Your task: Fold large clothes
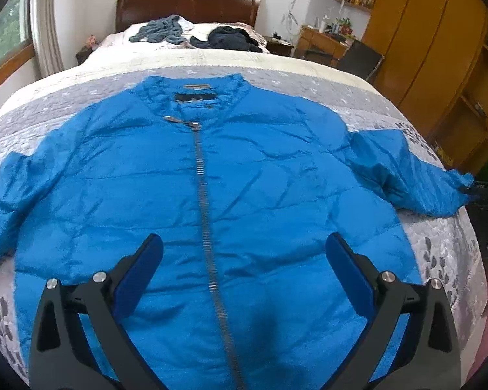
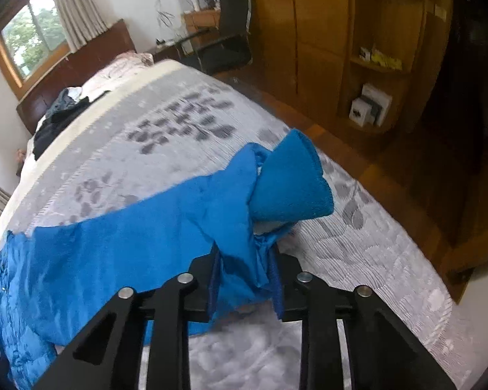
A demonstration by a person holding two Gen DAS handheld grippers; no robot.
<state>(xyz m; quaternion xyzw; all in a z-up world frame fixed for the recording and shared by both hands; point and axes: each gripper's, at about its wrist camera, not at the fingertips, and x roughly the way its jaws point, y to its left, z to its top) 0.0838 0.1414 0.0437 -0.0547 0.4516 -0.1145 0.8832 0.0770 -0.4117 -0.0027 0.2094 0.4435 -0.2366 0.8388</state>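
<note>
Wide bed under grey-and-white leaf-print quilt [image 1: 439, 260], bright blue puffy zip-front jacket [image 1: 260, 169] spread flat across it, front up. Right sleeve [image 2: 166, 234] lifted off jacket's far edge, cuff flaring. Right hand-held gripper [image 2: 244, 279] clamped on bunched sleeve fabric. Left hand-held gripper [image 1: 244, 253] spread wide above jacket's hem, empty. Risk: slick fabric slipping free mid-fold.
</note>
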